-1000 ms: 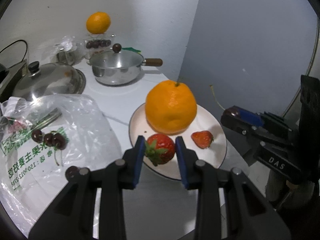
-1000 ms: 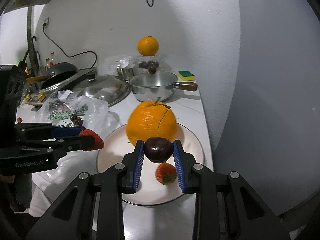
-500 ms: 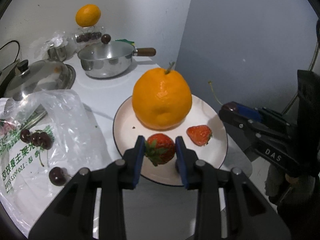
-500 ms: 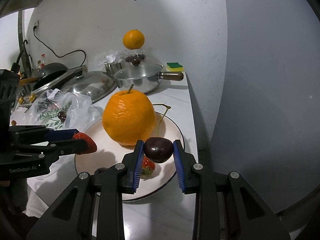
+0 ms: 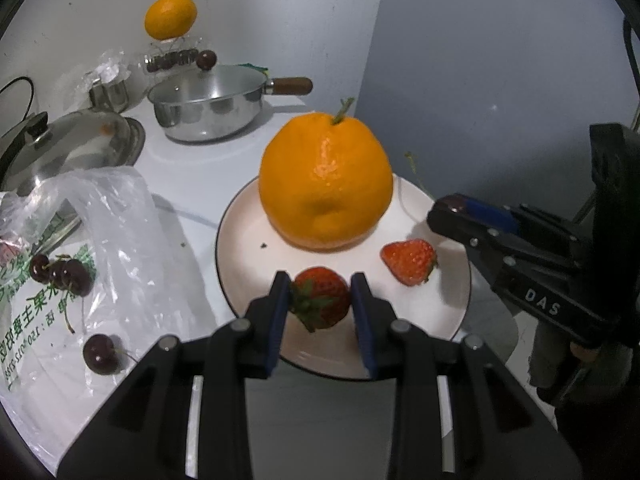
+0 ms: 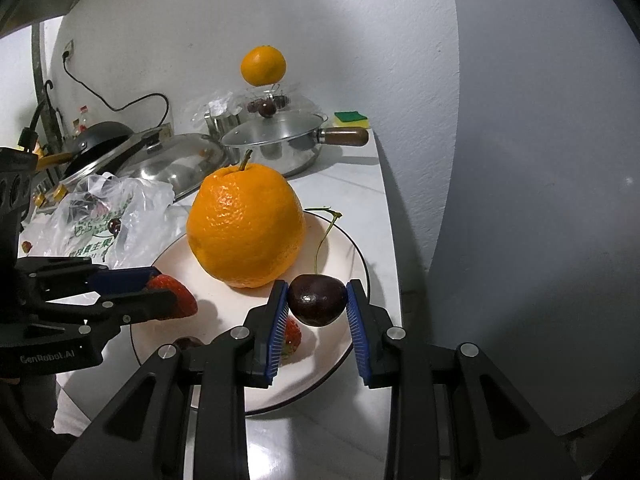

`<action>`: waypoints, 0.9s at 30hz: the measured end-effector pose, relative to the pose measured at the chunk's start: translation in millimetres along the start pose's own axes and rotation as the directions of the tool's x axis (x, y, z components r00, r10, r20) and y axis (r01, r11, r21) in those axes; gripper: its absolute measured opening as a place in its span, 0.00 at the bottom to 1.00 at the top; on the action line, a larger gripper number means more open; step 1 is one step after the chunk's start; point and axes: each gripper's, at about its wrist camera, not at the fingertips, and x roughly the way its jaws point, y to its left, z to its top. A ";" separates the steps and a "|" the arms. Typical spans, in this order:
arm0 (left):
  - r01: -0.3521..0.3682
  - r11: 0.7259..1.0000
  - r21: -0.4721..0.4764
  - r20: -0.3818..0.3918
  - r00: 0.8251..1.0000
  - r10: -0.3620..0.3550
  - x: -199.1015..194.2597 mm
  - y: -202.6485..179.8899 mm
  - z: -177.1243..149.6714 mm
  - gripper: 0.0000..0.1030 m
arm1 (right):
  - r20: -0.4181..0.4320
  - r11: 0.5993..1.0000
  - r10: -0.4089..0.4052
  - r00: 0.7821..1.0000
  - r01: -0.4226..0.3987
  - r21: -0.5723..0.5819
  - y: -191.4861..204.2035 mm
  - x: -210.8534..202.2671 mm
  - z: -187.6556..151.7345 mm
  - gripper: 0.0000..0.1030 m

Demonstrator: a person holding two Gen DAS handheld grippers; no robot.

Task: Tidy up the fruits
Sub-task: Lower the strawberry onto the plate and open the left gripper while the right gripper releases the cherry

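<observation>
Left gripper clamps a strawberry over the plate near edge, beside the orange.
Right gripper pinches a cherry above the plate's right rim, close to the counter edge and wall.

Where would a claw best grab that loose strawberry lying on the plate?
Probably across the loose strawberry's wide shoulders, coming down from above. It lies flat on the plate, its tip pointing away from the big orange, so its two long sides are exposed.
</observation>
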 end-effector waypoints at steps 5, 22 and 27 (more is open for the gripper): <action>-0.010 1.000 -0.009 -0.008 1.000 0.010 0.7 0.1 0.9 0.32 | -0.007 1.000 0.006 1.000 -0.006 -0.002 0.9 2.5 0.2 0.31; -0.022 1.000 -0.011 0.013 1.000 0.022 -11.9 1.1 0.6 0.50 | -0.003 1.000 -0.006 1.000 0.006 0.001 5.4 -2.6 0.5 0.36; -0.024 1.000 -0.013 0.023 0.999 0.024 -17.6 2.6 0.1 0.50 | 0.001 1.000 -0.008 1.000 0.008 -0.004 7.3 -5.6 1.6 0.36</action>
